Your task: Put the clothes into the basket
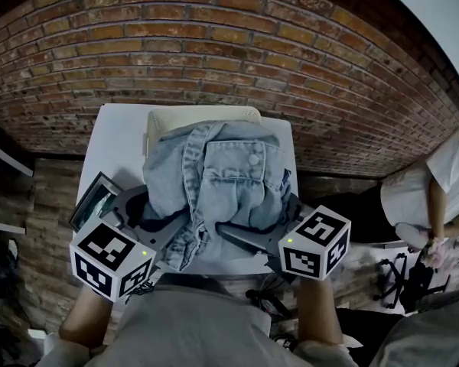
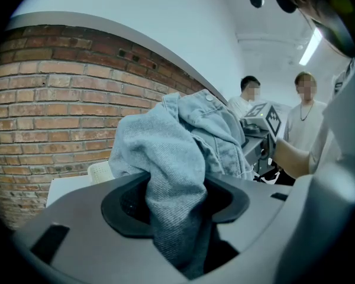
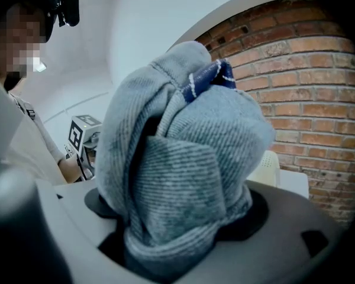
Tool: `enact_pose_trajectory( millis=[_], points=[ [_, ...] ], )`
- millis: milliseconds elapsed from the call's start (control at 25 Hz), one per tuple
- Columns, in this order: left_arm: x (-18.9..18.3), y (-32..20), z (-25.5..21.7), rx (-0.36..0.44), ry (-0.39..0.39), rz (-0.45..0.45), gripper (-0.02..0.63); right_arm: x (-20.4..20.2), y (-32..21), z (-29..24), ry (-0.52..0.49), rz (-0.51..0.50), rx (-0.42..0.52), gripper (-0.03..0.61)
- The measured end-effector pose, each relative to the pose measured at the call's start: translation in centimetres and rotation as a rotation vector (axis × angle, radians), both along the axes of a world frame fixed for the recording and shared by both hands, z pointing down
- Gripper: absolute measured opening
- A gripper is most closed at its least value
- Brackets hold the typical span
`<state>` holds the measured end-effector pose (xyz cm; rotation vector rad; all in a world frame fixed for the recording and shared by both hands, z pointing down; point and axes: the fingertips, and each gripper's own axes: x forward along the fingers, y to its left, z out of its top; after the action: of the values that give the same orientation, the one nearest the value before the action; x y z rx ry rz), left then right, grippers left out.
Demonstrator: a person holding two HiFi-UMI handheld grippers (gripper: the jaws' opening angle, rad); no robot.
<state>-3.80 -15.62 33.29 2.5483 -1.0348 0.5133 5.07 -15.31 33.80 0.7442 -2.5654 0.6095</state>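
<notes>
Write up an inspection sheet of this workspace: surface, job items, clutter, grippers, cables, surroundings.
Surface: white table, mostly hidden under the garment.
Job's things: denim jacket, bunched and held up above the table; cream basket at the far end, its inside hidden.
Clutter: dark framed object at the table's left edge; cannot tell what it is.
Grippers: left gripper and right gripper are both clamped on the jacket's fabric.
Cables: nothing seen on the table.
Surroundings: brick wall behind; person to the right.
</notes>
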Motion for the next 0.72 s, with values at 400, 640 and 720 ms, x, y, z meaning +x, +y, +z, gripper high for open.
enact_pose_trajectory(
  millis=[400,640,720],
  points=[
    [-0.6,-4.2,-1.3,0.047,-0.011,-0.026,0.229,-0.6,-4.3,-1.3,0.005,-0.008,0.048,0.432],
    [-1.0,-6.9,-1.6,0.067,-0.008,-0.030,0.229,-1.0,-7.0,-1.7,0.020,-0.003,0.074,0.431],
    [-1.2,-7.8,-1.8,0.075,-0.011,-0.031,0.229,-1.1,-7.9,-1.9,0.017,-0.001,0.081,0.432]
  ],
)
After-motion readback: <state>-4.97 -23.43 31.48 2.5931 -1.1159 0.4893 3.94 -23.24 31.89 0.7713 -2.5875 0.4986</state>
